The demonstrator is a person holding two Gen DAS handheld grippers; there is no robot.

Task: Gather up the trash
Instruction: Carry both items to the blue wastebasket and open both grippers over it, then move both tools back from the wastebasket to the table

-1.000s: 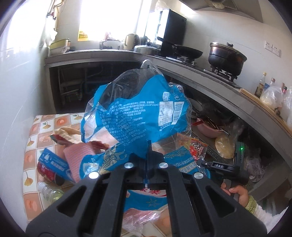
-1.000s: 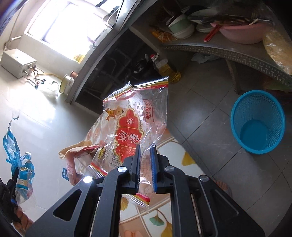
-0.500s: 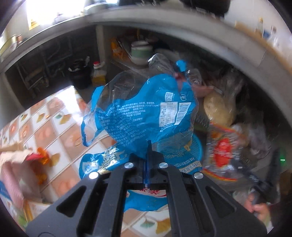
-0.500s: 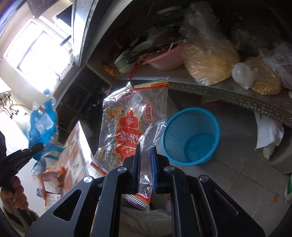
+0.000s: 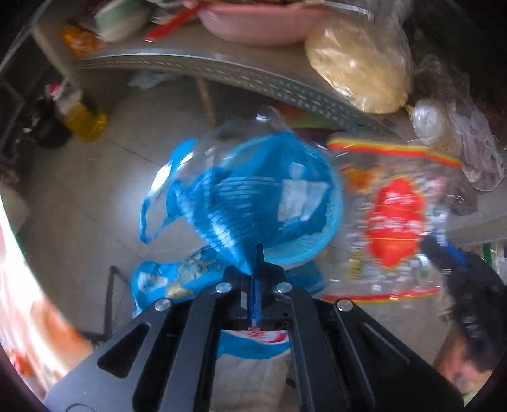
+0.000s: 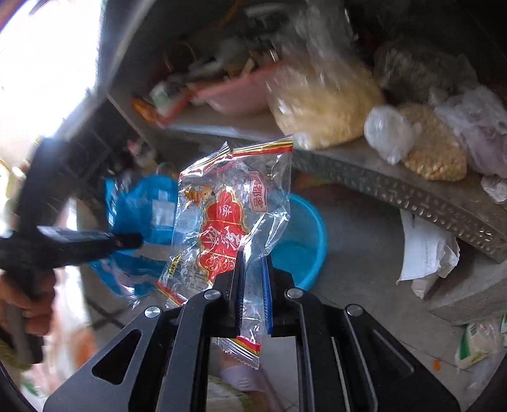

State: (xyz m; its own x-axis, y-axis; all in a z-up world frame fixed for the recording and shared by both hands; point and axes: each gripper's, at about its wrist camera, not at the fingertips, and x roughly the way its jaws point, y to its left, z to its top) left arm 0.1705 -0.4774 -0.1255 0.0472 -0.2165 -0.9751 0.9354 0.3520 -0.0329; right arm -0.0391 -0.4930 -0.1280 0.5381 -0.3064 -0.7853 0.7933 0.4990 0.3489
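Grey tiled floor [image 5: 95,196] below gripper. Ahead, low metal shelf [image 5: 240,76] bearing pink basin [image 5: 259,22] and bagged grain [image 6: 326,104]. Bright window glare [image 6: 47,63] upper left.

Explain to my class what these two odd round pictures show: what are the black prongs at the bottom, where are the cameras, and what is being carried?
There is no robot here. A person holds a hand tool with two black jaws in each hand, and each tool carries a wide-angle camera looking along its jaws. In the left tool's picture, the left gripper is shut on a blue wrapper. In the right tool's picture, the right gripper pinches a clear wrapper with red print. Both hang above a blue basket on the grey floor. A metal shelf beside it holds bagged food.
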